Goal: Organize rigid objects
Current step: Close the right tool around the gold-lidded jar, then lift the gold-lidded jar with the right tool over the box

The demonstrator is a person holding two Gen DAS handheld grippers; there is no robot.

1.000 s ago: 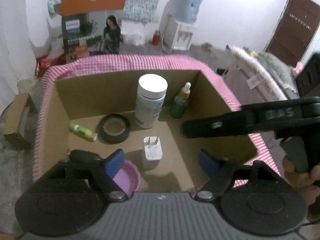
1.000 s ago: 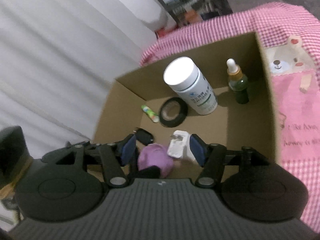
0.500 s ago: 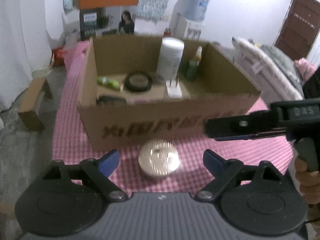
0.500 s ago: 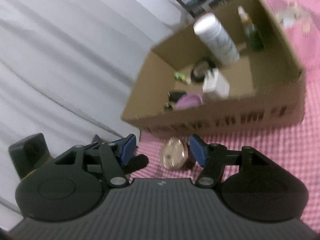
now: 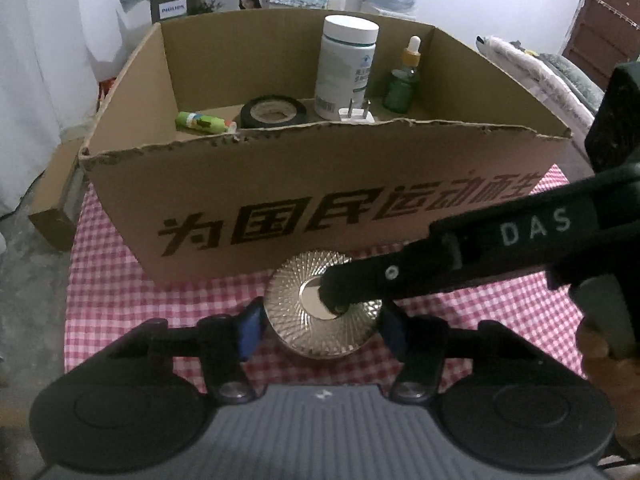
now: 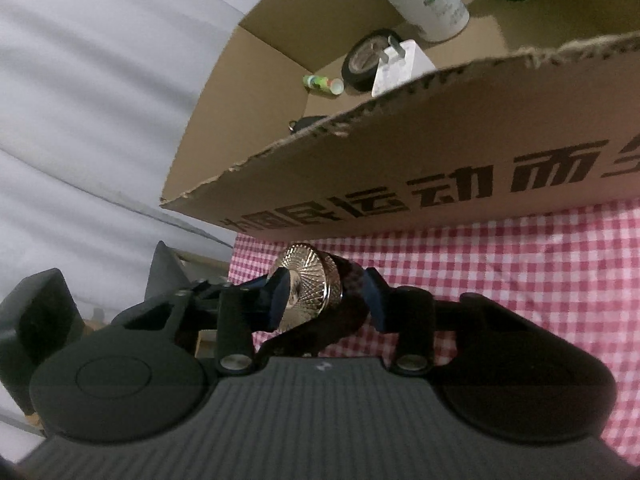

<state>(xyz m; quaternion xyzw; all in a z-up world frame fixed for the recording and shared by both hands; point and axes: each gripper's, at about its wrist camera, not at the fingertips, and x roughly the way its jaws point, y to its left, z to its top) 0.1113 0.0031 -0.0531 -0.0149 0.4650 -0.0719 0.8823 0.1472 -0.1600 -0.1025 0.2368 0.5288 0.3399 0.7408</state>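
A jar with a faceted gold lid point(image 5: 296, 312) and dark body lies on the pink checked cloth point(image 5: 120, 280), right in front of the cardboard box point(image 5: 320, 184). My left gripper point(image 5: 322, 330) straddles the jar, its jaws closing, and the blue pads meet the lid's rim on both sides. My right gripper point(image 6: 324, 298) comes in from the right, jaws also closing. One of its pads point(image 6: 276, 296) sits on the face of the jar's gold lid point(image 6: 316, 284), the other against the dark body. The right gripper's finger point(image 5: 480, 256) crosses the lid's centre in the left wrist view.
Inside the box stand a white bottle point(image 5: 346, 68) and a green dropper bottle point(image 5: 402, 80). A black tape roll point(image 5: 272, 110), a white plug point(image 5: 356, 114) and a green tube point(image 5: 202, 122) lie there too. A hand point(image 5: 604, 356) holds the right gripper. The box's front wall point(image 6: 400, 152) rises just behind the jar.
Both grippers left the space above the box, dropped to the cloth in front of it and narrowed their jaws around the gold-lidded jar.
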